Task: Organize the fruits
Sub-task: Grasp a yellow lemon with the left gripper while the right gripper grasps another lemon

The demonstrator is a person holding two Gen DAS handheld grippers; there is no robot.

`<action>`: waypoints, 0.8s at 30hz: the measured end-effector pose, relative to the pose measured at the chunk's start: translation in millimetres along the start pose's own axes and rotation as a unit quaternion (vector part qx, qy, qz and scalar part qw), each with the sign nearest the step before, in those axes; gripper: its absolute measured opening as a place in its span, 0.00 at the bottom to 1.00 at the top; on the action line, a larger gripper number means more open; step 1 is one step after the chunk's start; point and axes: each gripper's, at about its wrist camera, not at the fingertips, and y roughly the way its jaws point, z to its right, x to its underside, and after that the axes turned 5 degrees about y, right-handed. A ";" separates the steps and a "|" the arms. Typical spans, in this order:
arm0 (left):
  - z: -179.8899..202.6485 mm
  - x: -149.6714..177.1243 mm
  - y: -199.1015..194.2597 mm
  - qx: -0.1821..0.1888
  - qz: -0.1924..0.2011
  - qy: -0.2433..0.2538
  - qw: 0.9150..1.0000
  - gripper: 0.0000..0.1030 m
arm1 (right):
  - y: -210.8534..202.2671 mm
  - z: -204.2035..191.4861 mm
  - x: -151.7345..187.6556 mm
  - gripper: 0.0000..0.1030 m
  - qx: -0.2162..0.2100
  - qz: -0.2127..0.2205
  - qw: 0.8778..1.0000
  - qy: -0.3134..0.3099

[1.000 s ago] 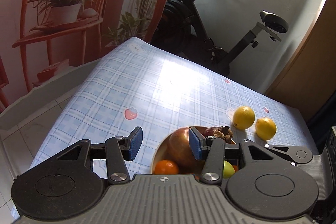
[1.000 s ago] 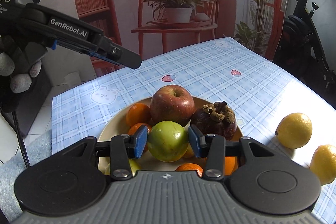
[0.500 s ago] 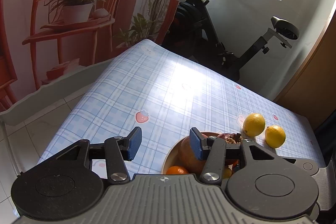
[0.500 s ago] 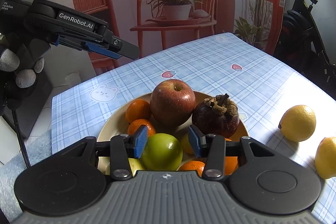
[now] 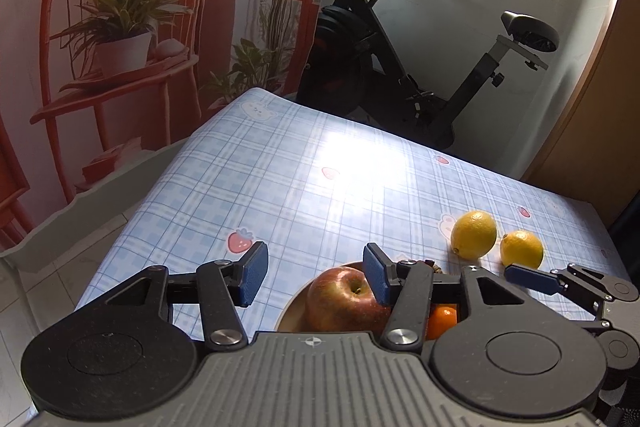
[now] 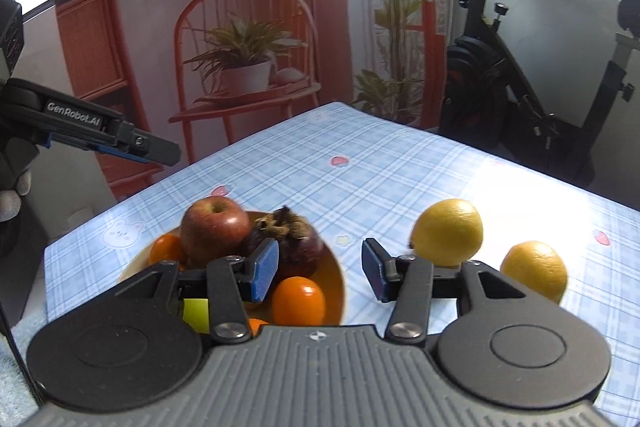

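Observation:
A tan bowl holds a red apple, a dark mangosteen, oranges and a green apple, which my right gripper's left finger mostly hides. Two lemons lie on the tablecloth to the bowl's right. My right gripper hovers over the bowl's right rim, its jaws opening with nothing between them. My left gripper hangs above the bowl's left side near the red apple, its jaws also opening and gripping nothing.
The table wears a blue checked cloth with strawberry and bear prints; its left edge drops to a tiled floor. An exercise bike stands beyond the far edge. A backdrop shows a red chair and plants.
The right gripper let go of the green apple in the bowl, widened its jaws and swung right toward the lemons. The left gripper shifted and its jaws widened a little.

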 end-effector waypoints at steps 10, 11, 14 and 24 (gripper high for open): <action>44.1 -9.4 14.4 0.010 -0.003 0.034 0.999 0.56 | -24.1 54.5 20.5 0.53 0.079 0.037 0.996 0.030; 48.5 -10.4 15.6 0.011 -0.003 0.038 0.999 0.56 | -25.4 59.1 22.5 0.54 0.083 0.038 0.995 0.034; 67.6 -15.3 22.9 0.020 -0.005 0.052 0.998 0.56 | -27.6 70.7 27.5 0.60 0.095 0.038 0.994 0.041; 141.9 -44.6 52.9 0.077 0.004 0.114 0.990 0.56 | -18.9 97.0 39.9 0.65 0.115 0.022 0.992 0.042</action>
